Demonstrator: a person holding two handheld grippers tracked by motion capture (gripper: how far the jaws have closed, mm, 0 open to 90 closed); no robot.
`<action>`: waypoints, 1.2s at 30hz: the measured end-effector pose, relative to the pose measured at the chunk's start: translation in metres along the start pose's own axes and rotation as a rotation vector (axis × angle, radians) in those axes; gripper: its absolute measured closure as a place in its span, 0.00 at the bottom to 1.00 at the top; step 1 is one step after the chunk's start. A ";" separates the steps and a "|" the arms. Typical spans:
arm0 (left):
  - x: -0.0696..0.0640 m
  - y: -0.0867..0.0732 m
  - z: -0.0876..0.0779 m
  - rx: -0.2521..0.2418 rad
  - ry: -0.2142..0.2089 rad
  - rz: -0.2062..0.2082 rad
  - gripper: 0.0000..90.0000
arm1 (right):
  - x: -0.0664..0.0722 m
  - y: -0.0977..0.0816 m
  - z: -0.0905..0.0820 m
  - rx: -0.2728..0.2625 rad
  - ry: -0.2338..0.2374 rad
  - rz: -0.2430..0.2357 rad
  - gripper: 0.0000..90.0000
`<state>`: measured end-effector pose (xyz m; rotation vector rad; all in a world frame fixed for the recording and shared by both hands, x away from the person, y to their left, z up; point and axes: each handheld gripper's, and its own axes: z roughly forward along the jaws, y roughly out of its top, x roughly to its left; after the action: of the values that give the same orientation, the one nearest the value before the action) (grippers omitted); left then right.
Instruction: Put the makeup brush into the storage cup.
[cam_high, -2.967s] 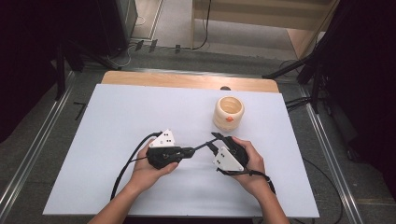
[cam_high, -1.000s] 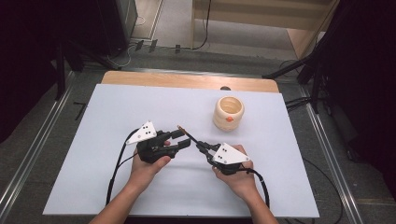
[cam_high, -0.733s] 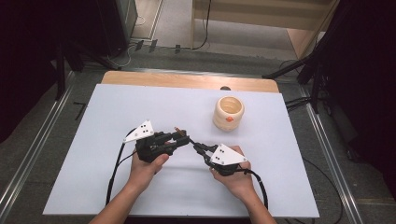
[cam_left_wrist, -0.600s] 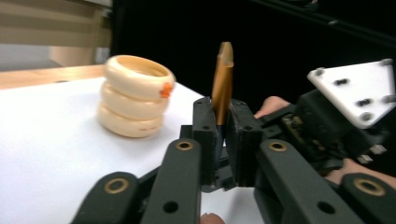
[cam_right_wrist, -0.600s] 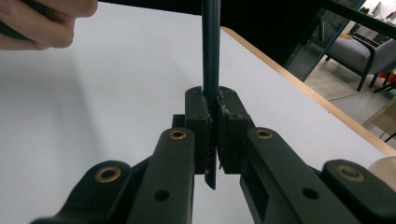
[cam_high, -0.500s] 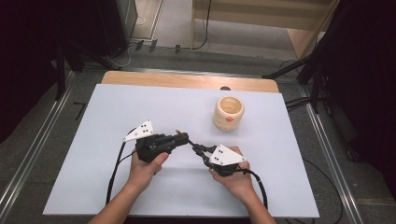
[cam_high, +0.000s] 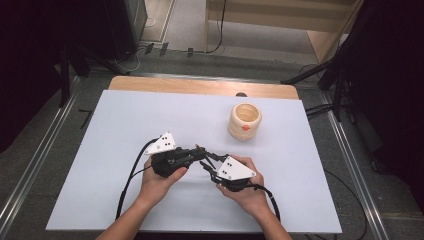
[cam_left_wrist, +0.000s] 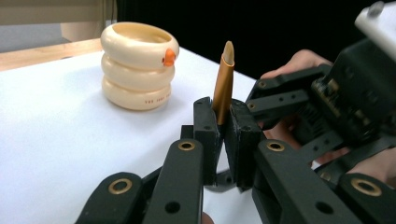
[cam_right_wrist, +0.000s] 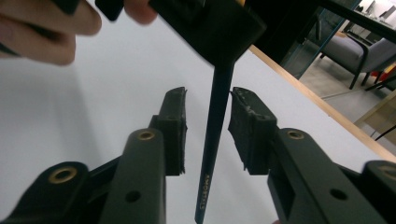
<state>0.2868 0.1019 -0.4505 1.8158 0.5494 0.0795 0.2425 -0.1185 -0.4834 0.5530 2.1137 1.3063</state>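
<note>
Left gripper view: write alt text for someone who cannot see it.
The left gripper is shut on a slim brush with a gold ferrule, its pale tip pointing up. A cream ringed holder with an orange spot stands behind on the white table; the right gripper and a hand sit close at right.

Ringed holder (cam_high: 245, 121) on table (cam_high: 125, 120), far right.
</note>
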 end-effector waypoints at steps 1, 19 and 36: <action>0.000 0.000 0.000 0.006 -0.001 0.004 0.94 | -0.001 0.001 0.000 -0.004 -0.001 0.011 0.79; 0.001 0.000 0.000 -0.030 -0.055 -0.043 0.40 | -0.013 -0.003 -0.005 0.004 0.021 0.127 0.94; 0.008 -0.005 -0.019 -0.148 0.012 -0.019 0.00 | -0.036 -0.006 -0.018 -0.039 -0.057 0.243 0.94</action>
<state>0.2866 0.1229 -0.4508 1.6673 0.5545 0.1154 0.2570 -0.1553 -0.4727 0.8413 2.0173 1.4418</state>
